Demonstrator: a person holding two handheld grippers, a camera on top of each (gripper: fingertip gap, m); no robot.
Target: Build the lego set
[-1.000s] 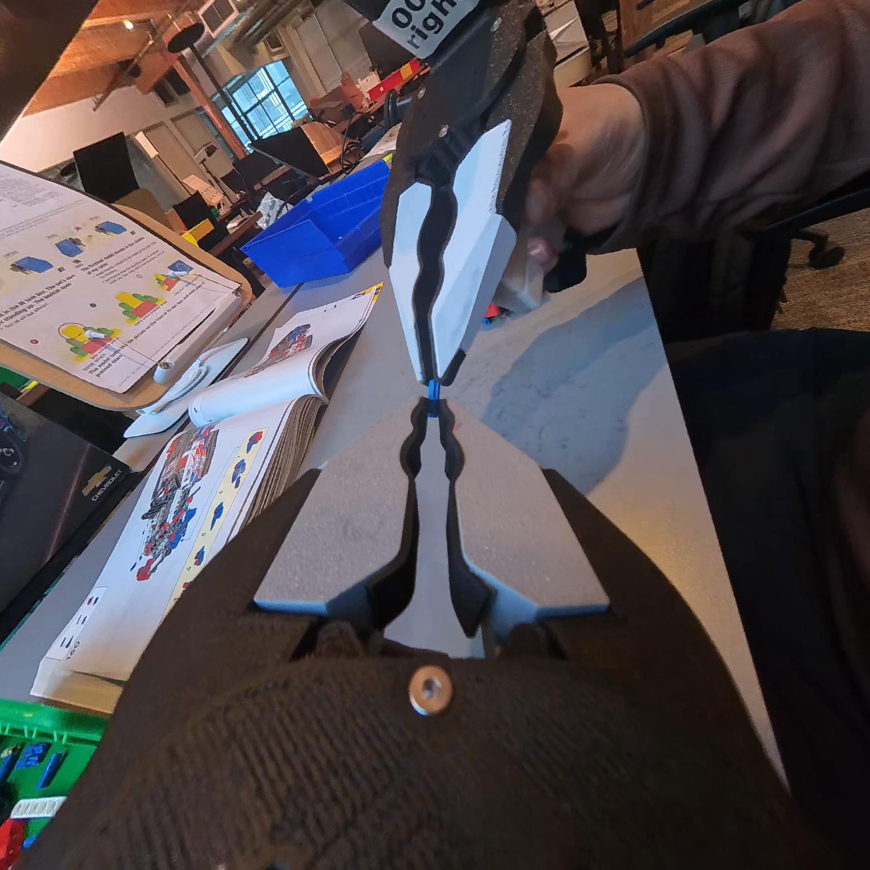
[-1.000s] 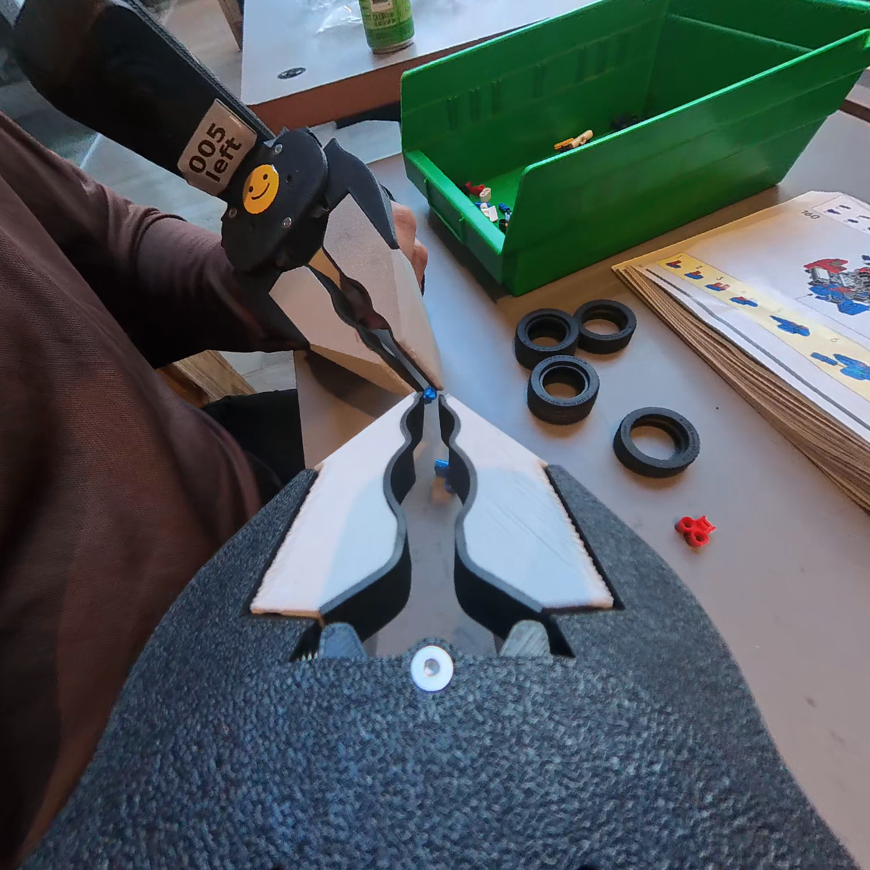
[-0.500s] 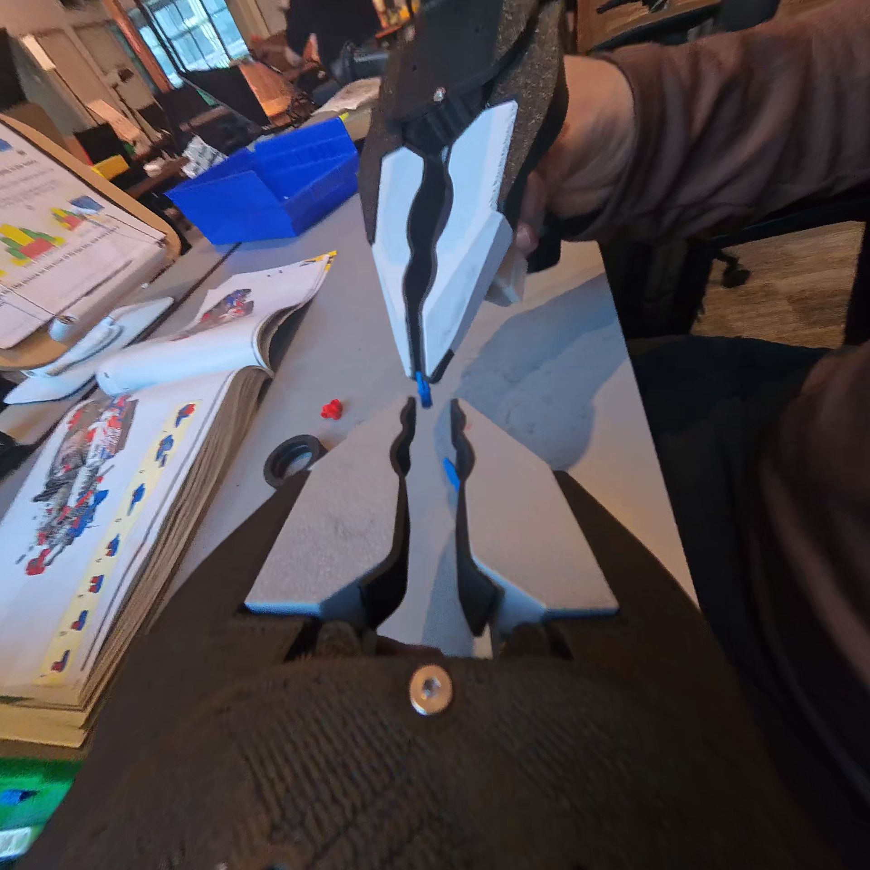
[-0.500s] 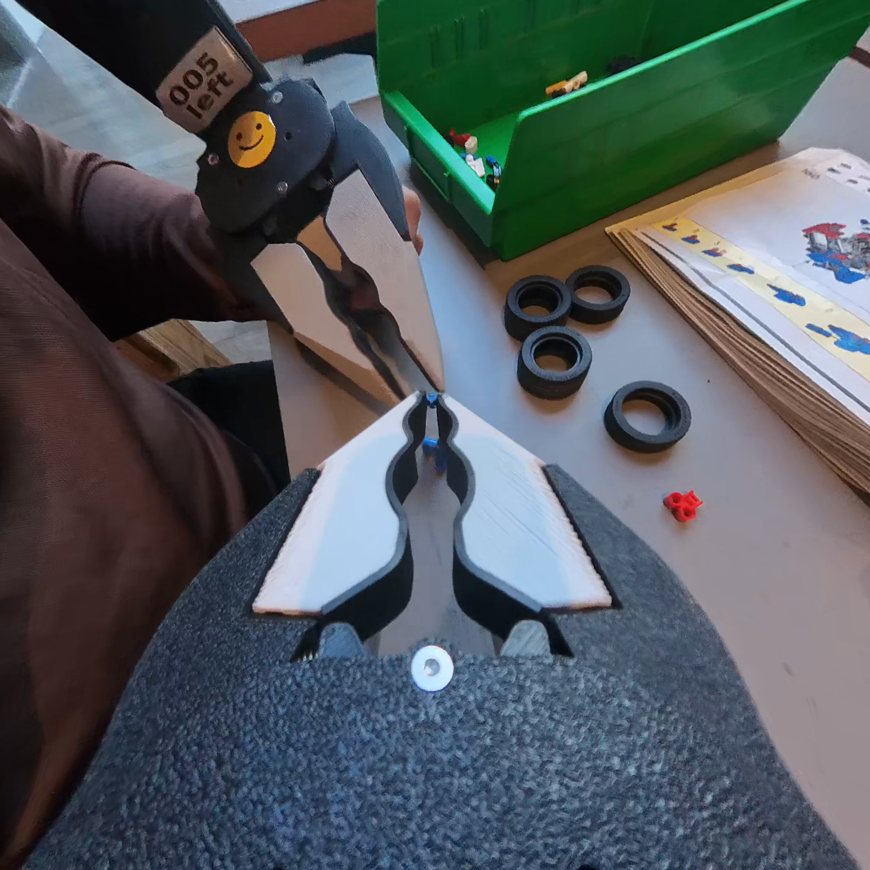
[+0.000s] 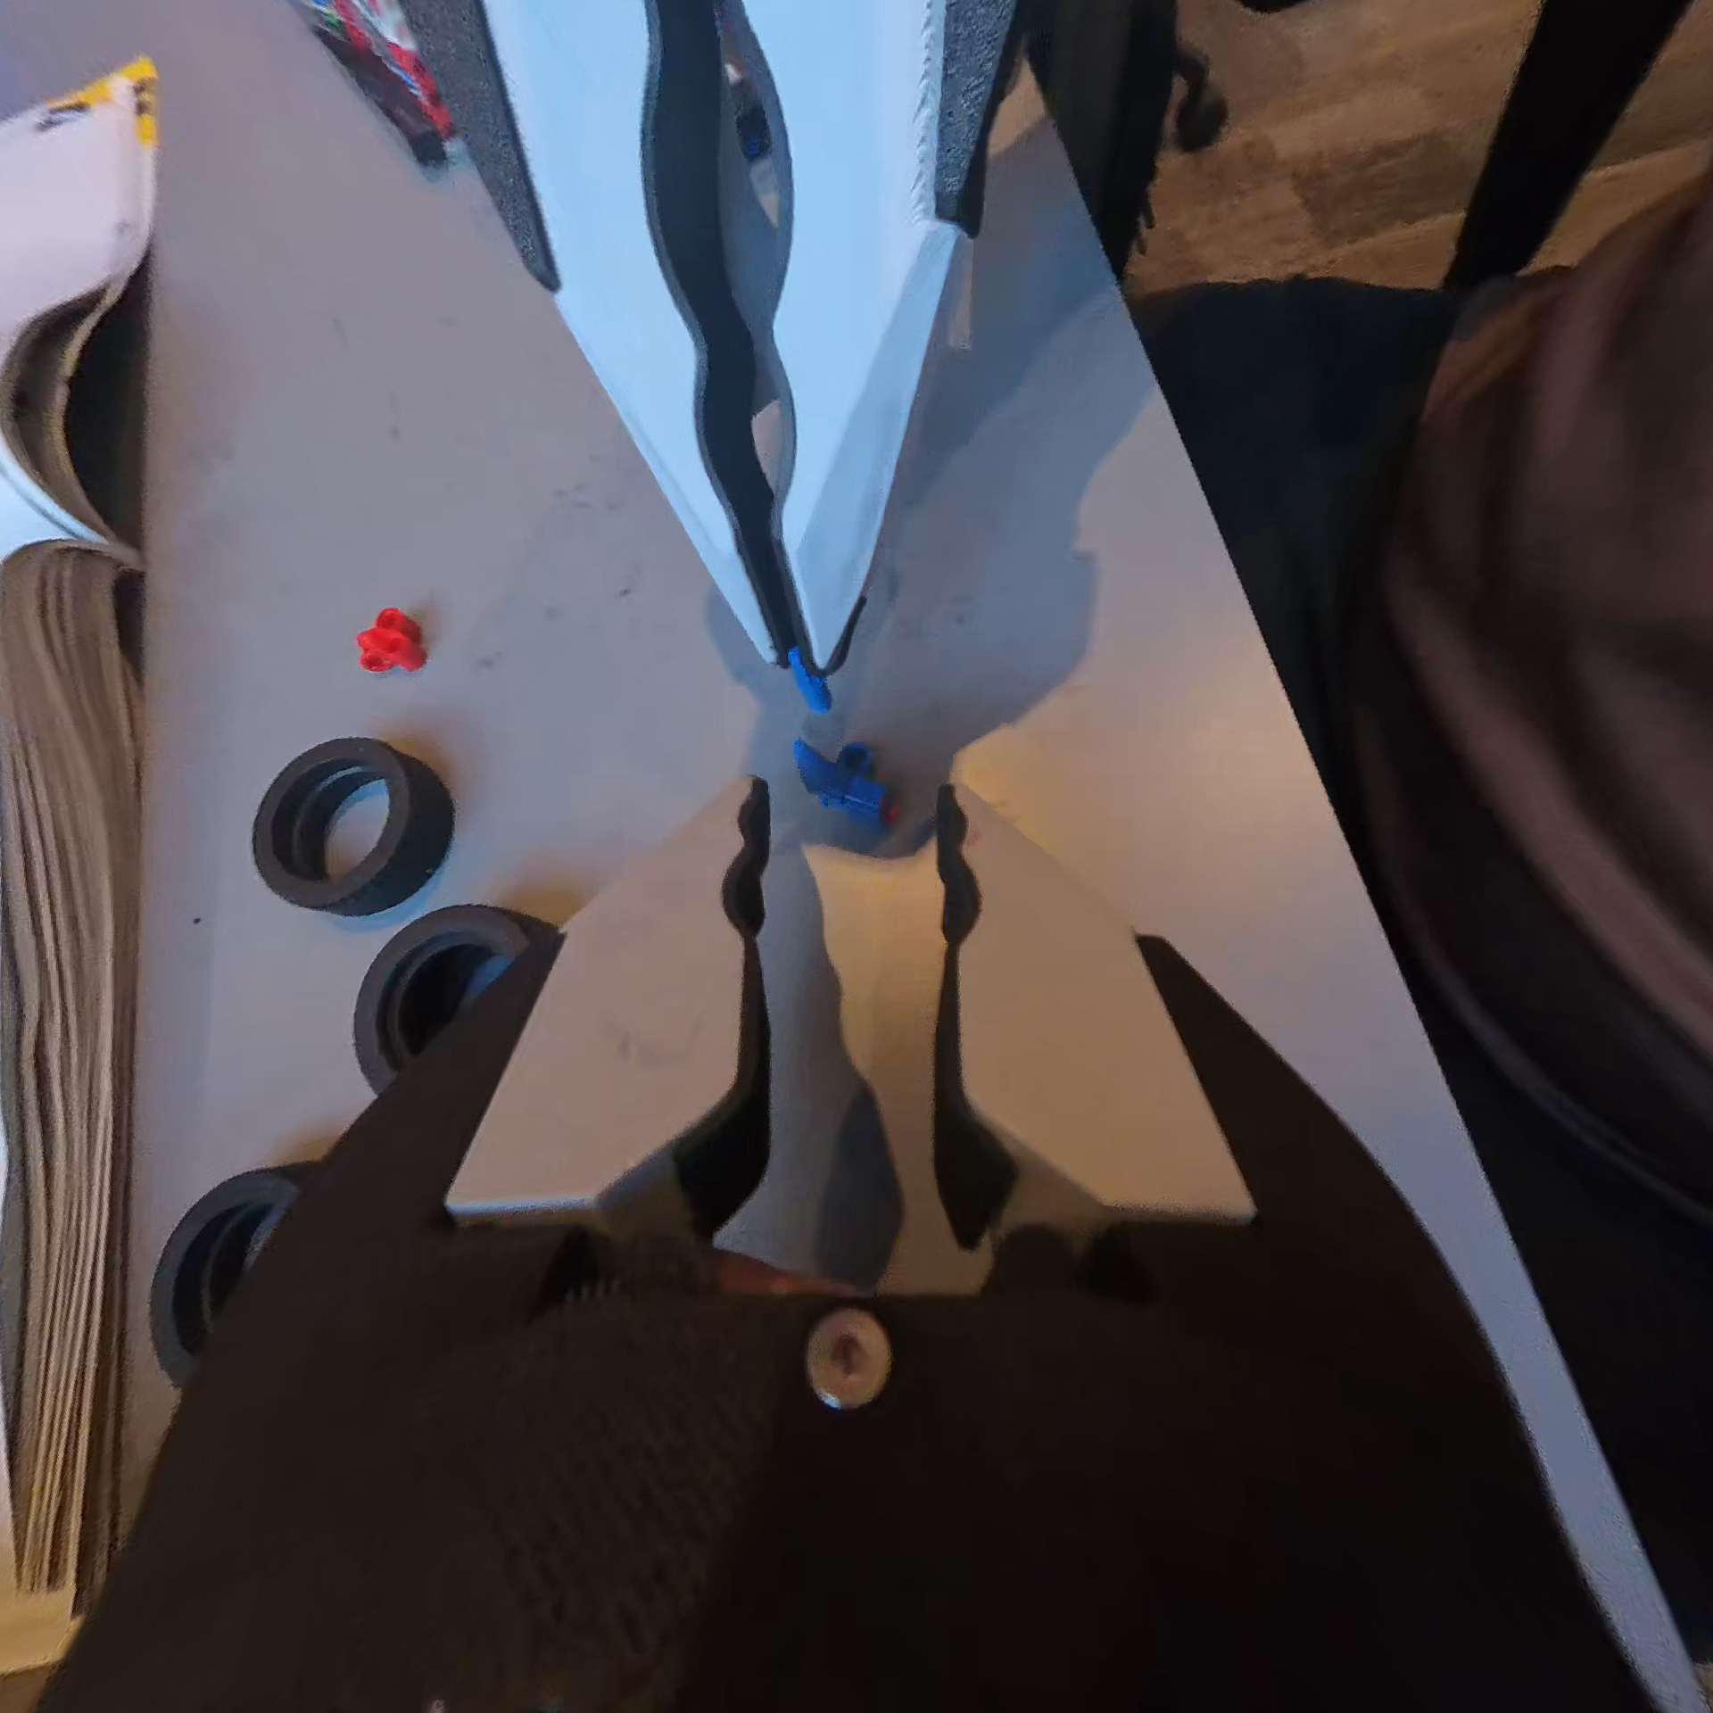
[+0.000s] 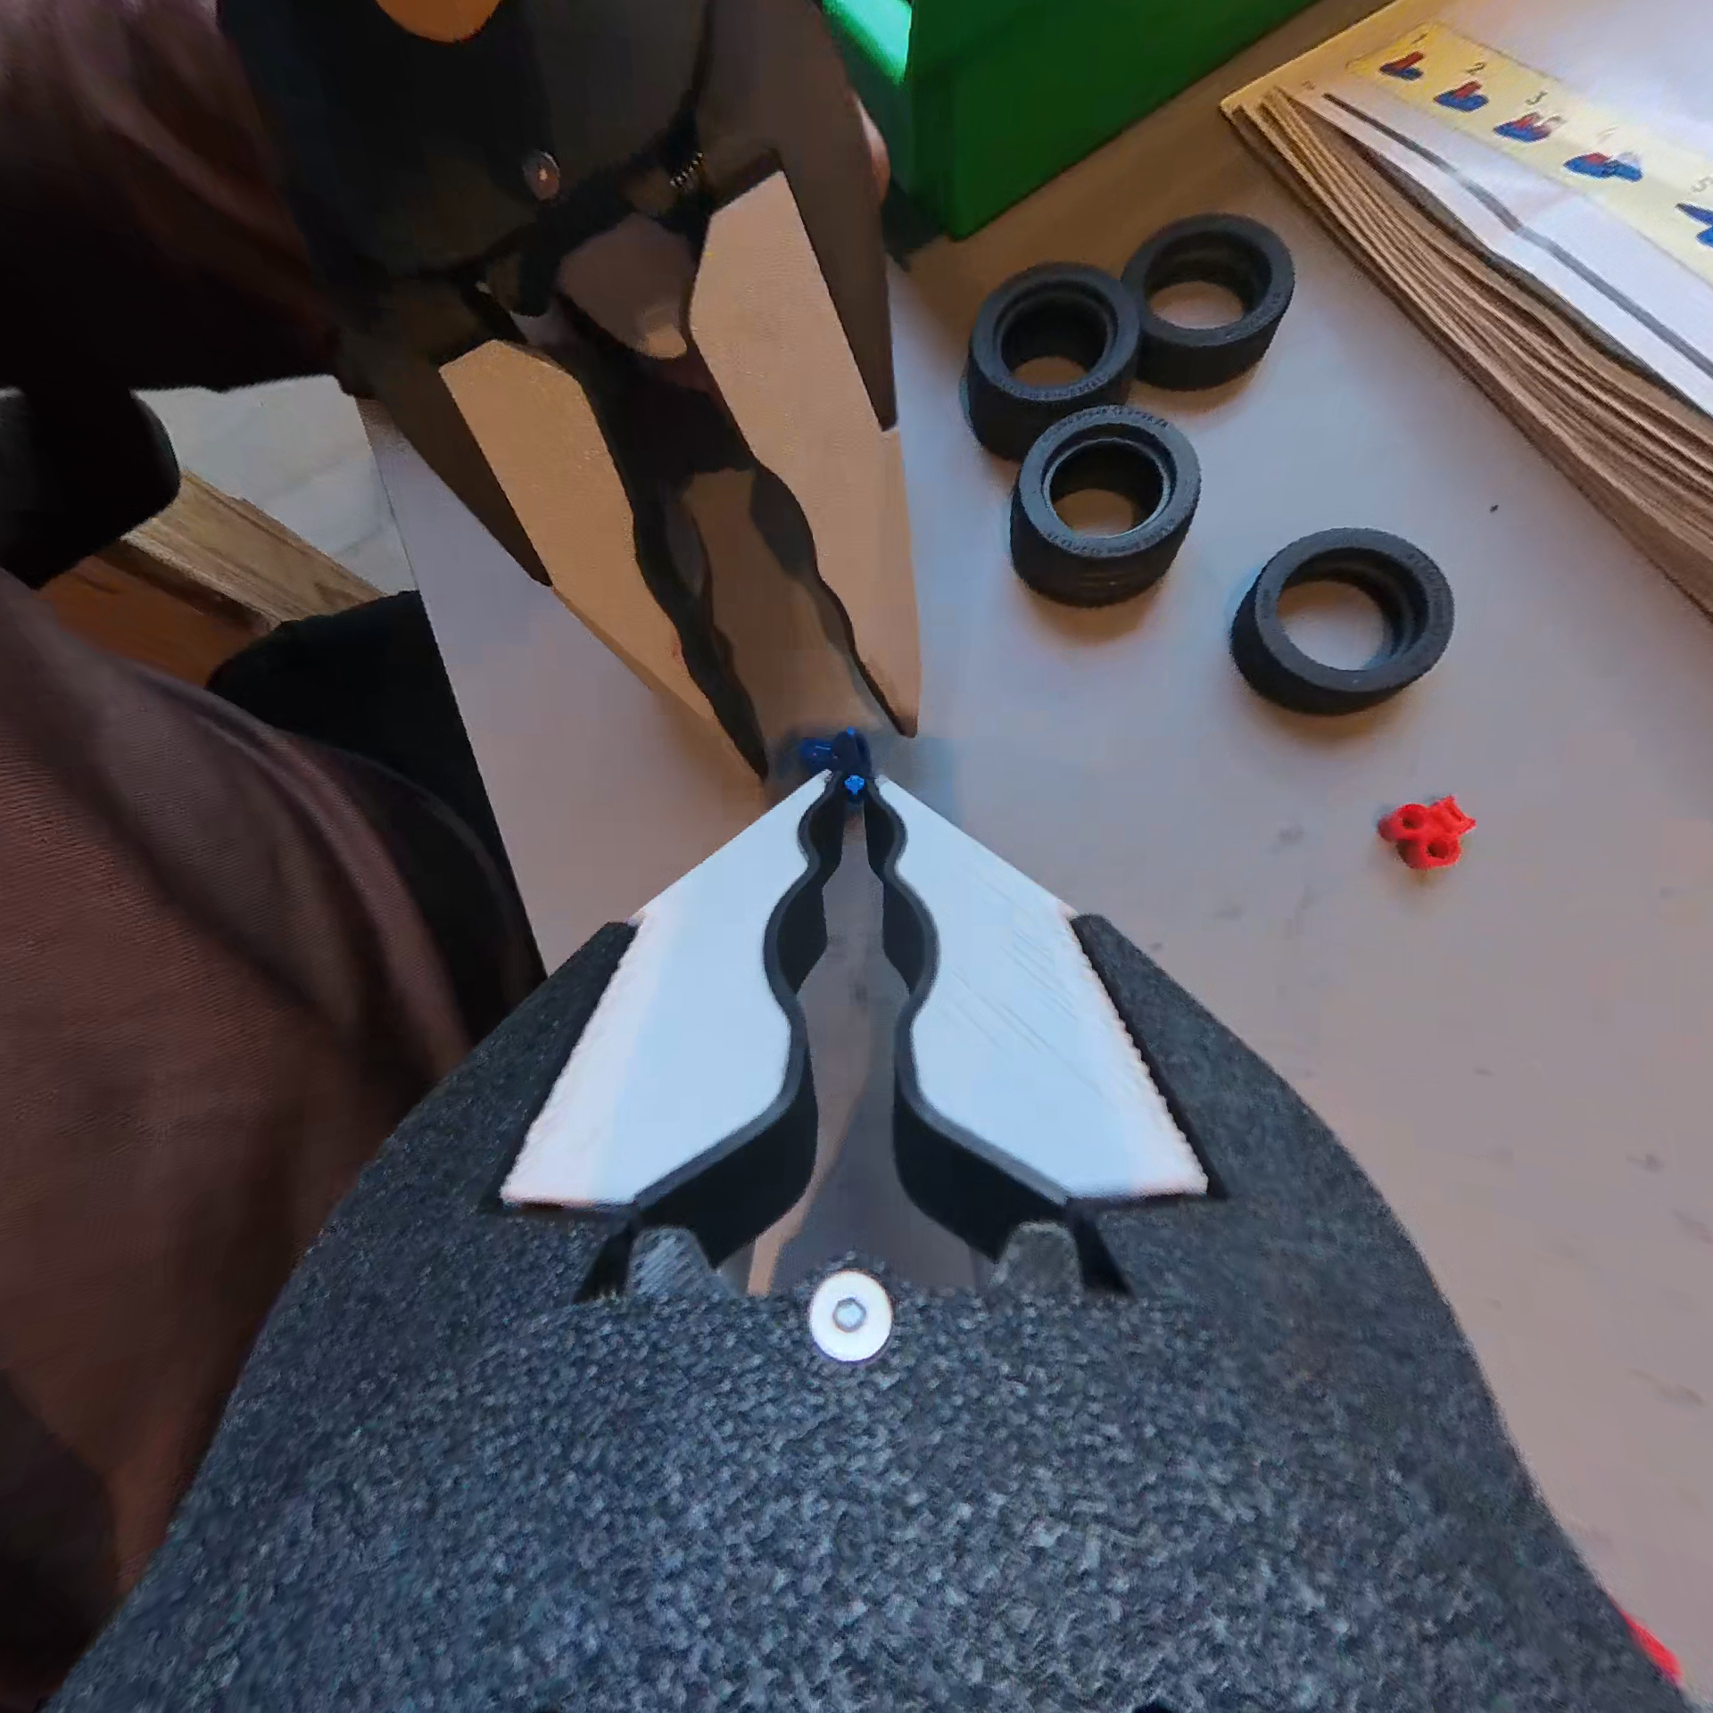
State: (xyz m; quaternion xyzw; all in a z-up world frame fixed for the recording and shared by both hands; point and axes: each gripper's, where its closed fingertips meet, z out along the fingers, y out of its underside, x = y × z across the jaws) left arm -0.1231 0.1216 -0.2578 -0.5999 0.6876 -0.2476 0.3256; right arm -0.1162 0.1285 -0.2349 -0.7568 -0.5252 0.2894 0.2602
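My left gripper is open and empty, low over the grey table. A small blue lego piece with a red end lies on the table between its fingertips. My right gripper is shut on a small blue pin. In the left wrist view the right gripper comes down from the top and the blue pin sticks out of its tips, just above the lying piece. In the right wrist view the left gripper straddles the blue piece.
Several black tyres and a small red piece lie to the right, between the grippers and the open instruction booklet. A green bin stands behind. The table's edge and the person's lap are on the left. Left and right tips are no more than a few centimetres apart.
My left gripper has opened and let go of the blue piece, which now lies on the table. Both grippers have come down close to the table. The right stays shut on the blue pin.
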